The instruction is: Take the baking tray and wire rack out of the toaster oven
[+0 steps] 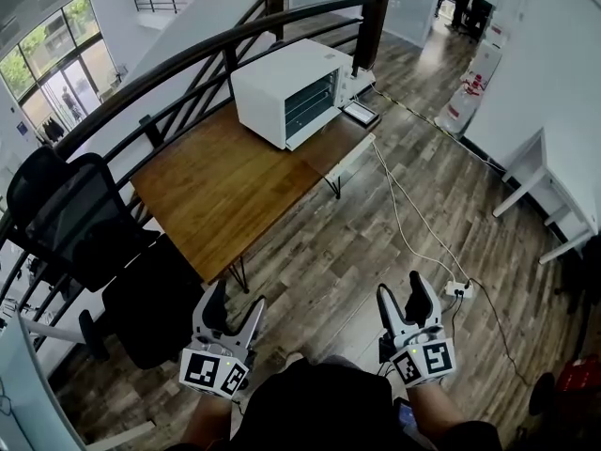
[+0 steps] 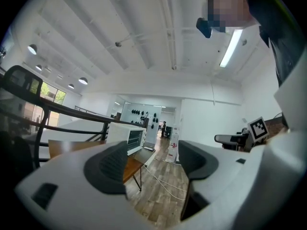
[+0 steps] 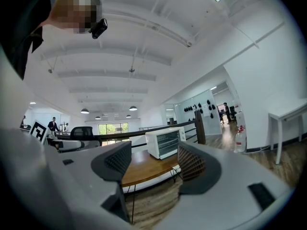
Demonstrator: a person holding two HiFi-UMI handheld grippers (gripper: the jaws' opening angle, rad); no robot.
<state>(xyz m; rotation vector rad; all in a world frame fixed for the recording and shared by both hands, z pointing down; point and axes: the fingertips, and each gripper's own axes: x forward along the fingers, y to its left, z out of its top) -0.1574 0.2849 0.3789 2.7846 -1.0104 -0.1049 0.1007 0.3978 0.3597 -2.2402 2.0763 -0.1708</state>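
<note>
A white toaster oven [image 1: 286, 92] stands at the far end of a wooden table [image 1: 216, 195], its glass door shut. Wire shelves show faintly behind the glass; I cannot make out the baking tray. Both grippers hang well short of the table, over the floor in front of the person. My left gripper [image 1: 238, 297] is open with nothing between its jaws, and so is my right gripper [image 1: 402, 287]. The left gripper view looks past the left gripper [image 2: 151, 162] to the distant oven [image 2: 127, 137]. In the right gripper view the oven [image 3: 165, 143] shows far between the right gripper [image 3: 153, 164] jaws.
A black office chair [image 1: 75, 214] stands left of the table, against a curved dark railing [image 1: 188, 59]. A flat dark-framed item [image 1: 360, 113] lies beside the oven. A white cable runs across the floor to a power strip [image 1: 457, 289]. A white table [image 1: 554, 195] stands right.
</note>
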